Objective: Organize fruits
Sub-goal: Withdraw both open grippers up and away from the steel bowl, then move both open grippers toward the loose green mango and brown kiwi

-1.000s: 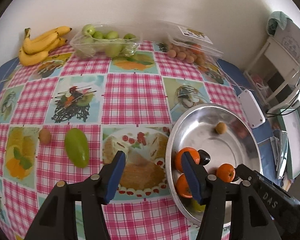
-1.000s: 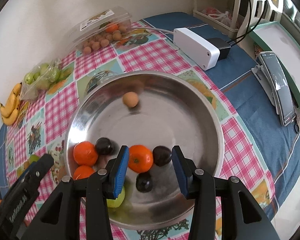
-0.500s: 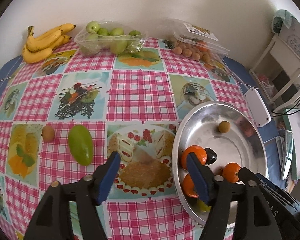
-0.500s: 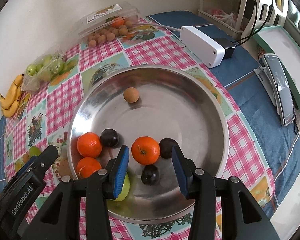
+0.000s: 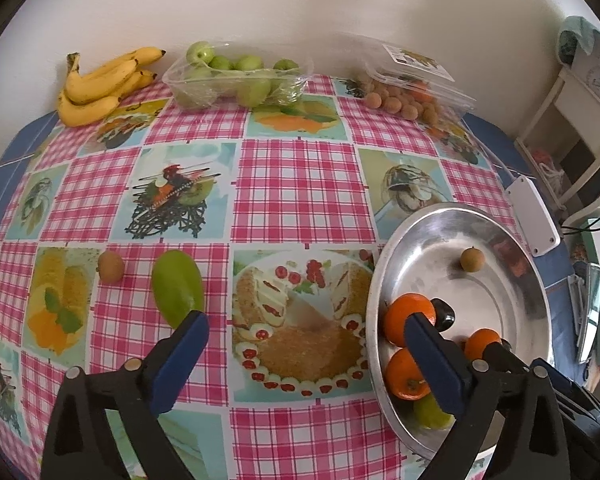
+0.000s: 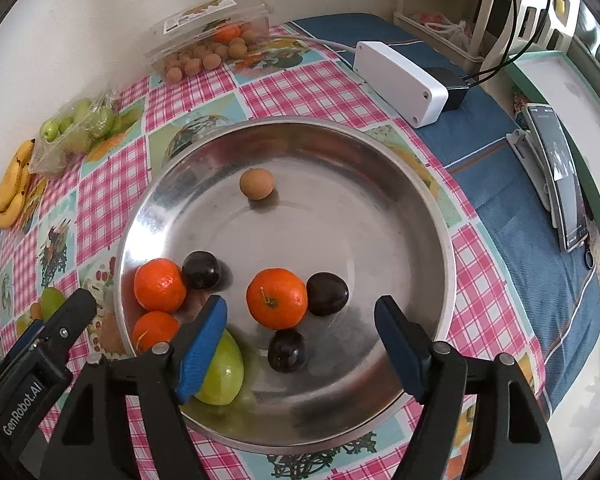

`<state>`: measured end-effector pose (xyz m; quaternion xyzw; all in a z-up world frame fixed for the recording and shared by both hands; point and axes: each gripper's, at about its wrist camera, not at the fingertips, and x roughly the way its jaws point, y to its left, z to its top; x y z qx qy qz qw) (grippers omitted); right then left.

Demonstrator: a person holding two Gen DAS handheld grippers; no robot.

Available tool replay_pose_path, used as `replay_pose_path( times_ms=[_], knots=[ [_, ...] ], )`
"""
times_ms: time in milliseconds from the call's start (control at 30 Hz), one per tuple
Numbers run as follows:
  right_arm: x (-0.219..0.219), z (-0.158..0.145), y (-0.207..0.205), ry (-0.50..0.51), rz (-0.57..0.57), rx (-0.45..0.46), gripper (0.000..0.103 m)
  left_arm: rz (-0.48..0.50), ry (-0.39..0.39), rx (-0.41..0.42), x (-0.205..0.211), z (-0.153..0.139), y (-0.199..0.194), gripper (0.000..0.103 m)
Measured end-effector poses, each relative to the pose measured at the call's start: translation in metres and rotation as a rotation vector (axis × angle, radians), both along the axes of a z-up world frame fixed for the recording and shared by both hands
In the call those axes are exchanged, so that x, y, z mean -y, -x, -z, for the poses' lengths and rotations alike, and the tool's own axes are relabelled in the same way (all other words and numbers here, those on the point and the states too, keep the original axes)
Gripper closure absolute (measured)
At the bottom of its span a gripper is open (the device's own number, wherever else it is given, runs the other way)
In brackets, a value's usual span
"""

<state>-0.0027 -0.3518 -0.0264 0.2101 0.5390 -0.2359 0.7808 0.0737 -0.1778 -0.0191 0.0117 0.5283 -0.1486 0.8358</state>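
Observation:
A steel bowl (image 6: 420, 184) (image 5: 512, 236) holds three oranges (image 6: 277, 298), three dark plums (image 6: 327, 294), a green fruit (image 6: 222, 374) and a small brown fruit (image 6: 257, 184). My right gripper (image 6: 300, 344) is open and empty, above the bowl's near side. My left gripper (image 5: 304, 360) is open and empty, above the tablecloth left of the bowl. A green mango (image 5: 177, 288) and a small brown fruit (image 5: 110, 267) lie on the cloth beyond its left finger.
At the back by the wall are bananas (image 5: 100, 84), a tray of green apples (image 5: 236, 76) and a clear box of small brown fruits (image 5: 412, 84). A white power box (image 6: 400, 82) and a phone (image 6: 560, 172) lie right of the bowl.
Both grippers have pulled back and risen a little, so more of the table and bowl shows. The fruits have not moved.

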Motion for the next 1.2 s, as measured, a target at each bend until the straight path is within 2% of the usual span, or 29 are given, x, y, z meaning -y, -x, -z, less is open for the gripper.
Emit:
replay_pose_path(
  times_ms=[67, 167, 433, 467, 500, 800, 1200],
  knots=[
    [0.001, 0.001, 0.001, 0.0, 0.001, -0.005, 0.024, -0.006, -0.007, -0.001, -0.001, 0.001, -0.001, 0.0],
    [0.001, 0.002, 0.001, 0.005, 0.001, -0.003, 0.013, -0.008, -0.02, 0.003, -0.001, 0.003, -0.001, 0.0],
    [0.001, 0.001, -0.001, 0.012, -0.01, 0.001, 0.013, -0.027, -0.037, 0.01, -0.004, 0.005, -0.002, 0.0],
    [0.001, 0.0, 0.0, 0.014, -0.011, 0.002, 0.009, -0.03, -0.042, 0.017, -0.004, 0.005, -0.002, 0.0],
    [0.0, 0.0, 0.0, 0.017, -0.011, 0.002, 0.0, -0.034, -0.048, 0.024, -0.004, 0.004, -0.003, 0.0],
    [0.003, -0.002, 0.002, 0.025, -0.003, -0.006, 0.0, -0.017, -0.045, 0.032, -0.004, 0.003, -0.002, 0.0],
    [-0.002, -0.012, 0.004, 0.026, -0.005, 0.03, 0.0, -0.009, -0.053, 0.042, -0.015, -0.004, -0.001, 0.0]
  ],
)
